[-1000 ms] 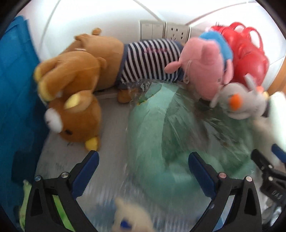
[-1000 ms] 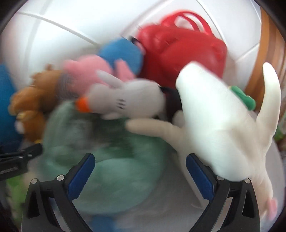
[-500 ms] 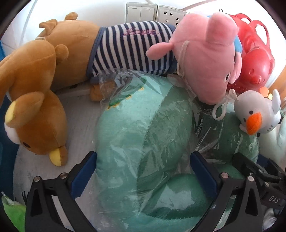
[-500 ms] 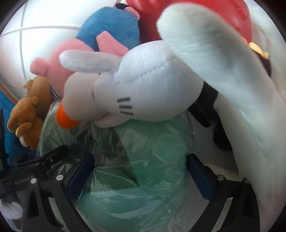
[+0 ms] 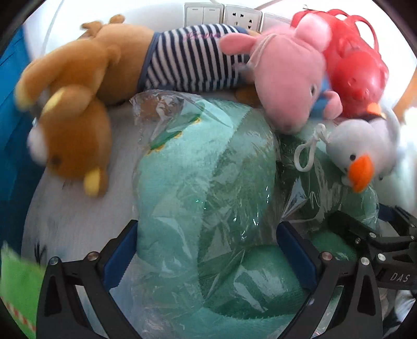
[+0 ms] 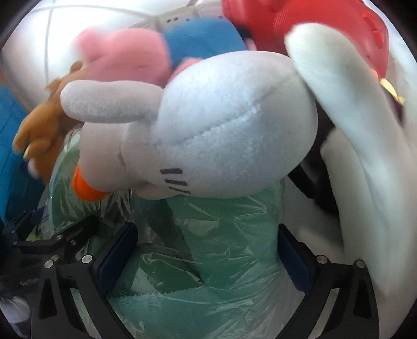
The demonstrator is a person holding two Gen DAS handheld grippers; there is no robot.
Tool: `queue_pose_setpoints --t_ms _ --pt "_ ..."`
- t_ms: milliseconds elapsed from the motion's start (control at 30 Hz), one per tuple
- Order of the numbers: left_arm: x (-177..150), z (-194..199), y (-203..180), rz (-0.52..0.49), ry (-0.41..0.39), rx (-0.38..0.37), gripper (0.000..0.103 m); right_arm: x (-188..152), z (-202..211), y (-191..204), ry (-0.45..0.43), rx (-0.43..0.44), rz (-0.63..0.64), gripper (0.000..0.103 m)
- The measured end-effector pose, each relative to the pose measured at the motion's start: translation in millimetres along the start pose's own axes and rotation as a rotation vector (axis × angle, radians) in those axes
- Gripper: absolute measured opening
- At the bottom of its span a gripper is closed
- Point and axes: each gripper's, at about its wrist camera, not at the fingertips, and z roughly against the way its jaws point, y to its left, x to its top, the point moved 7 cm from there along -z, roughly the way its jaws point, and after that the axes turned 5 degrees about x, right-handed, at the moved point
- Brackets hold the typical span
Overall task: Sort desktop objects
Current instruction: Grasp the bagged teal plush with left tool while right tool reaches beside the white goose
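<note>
Teal plush, a plastic-wrapped curved cushion [image 5: 208,198], is straddled by both wide-spread grippers, left gripper [image 5: 207,250] and right gripper [image 6: 207,250], filling each jaw gap. A pale grey orange-beaked bird plush [image 6: 208,130] is seen just beyond the right jaws.

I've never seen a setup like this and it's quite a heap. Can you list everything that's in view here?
Green plush in clear plastic wrap: one, mint and dark green, centre, between both grippers' fingers.
Brown bears: two, left; the rear one wears a striped shirt.
Pink pig plush: one, upper right, partly on the wrapped plush.
Grey bird plush: one, orange beak, right, on the wrapped plush.
Red plastic basket: one, far right by the wall.
White plush: one, right.
Wall sockets: white, top.
Left gripper: black with blue pads, open.
Right gripper: same, open.
</note>
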Motion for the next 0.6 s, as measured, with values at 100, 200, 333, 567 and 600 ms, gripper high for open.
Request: queue_pose_setpoints --t_ms 100,200,333,567,600 --pt "-43.8 24.6 0.3 -0.006 0.035 -0.006 0.103 -39.4 16.9 11.1 0.057 0.011 0.029 0.103" --pt "-84.8 48.8 0.3 -0.018 0.063 -0.011 0.103 -81.8 34.5 20.6 0.103 0.026 0.047 0.103" --pt "-101.4 56.5 0.8 -0.014 0.075 -0.012 0.103 -103.3 44.0 20.1 0.095 0.043 0.039 0.103" --pt "-88.9 46.3 9.8 0.019 0.1 -0.011 0.103 -93.5 38.7 8.5 0.107 0.062 0.01 0.103" --pt "-87.6 44.1 10.1 0.022 0.1 -0.008 0.103 -91.9 37.5 6.7 0.108 0.063 0.006 0.103"
